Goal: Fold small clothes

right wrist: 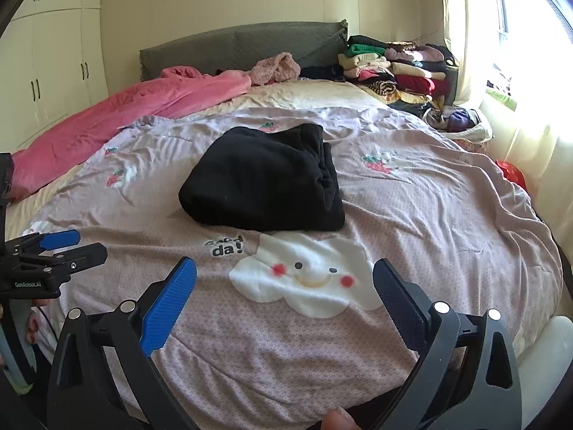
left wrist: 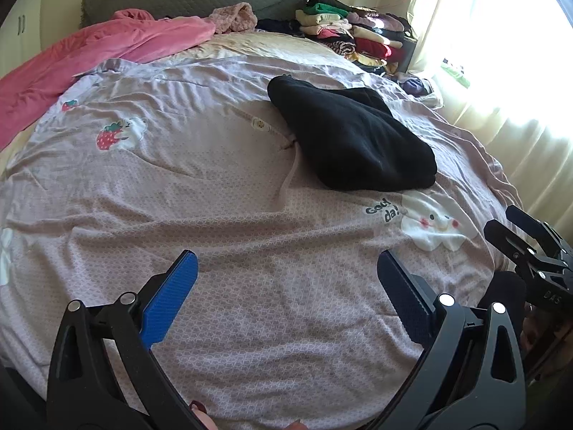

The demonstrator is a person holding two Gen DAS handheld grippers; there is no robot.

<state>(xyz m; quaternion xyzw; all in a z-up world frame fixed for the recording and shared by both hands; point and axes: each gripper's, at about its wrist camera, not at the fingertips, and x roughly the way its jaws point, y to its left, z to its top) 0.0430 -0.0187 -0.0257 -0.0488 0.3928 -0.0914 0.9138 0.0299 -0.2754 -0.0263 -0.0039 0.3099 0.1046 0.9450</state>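
Above bedspread [left wrist: 250,268], both grippers level, fingers [right wrist: 168,308] spread.

black garment [right wrist: 263,182] hides part of the quilt's lettering [right wrist: 225,246]; window [right wrist: 530,18] overexposed

Each tool [left wrist: 286,297] has black arms, silver rivets and textured blue pads [left wrist: 168,308].

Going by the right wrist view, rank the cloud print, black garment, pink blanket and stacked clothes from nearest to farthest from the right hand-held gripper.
1. Cloud print, just ahead.
2. Black garment, centre of the bed.
3. Pink blanket, far left.
4. Stacked clothes, far right by the headboard.
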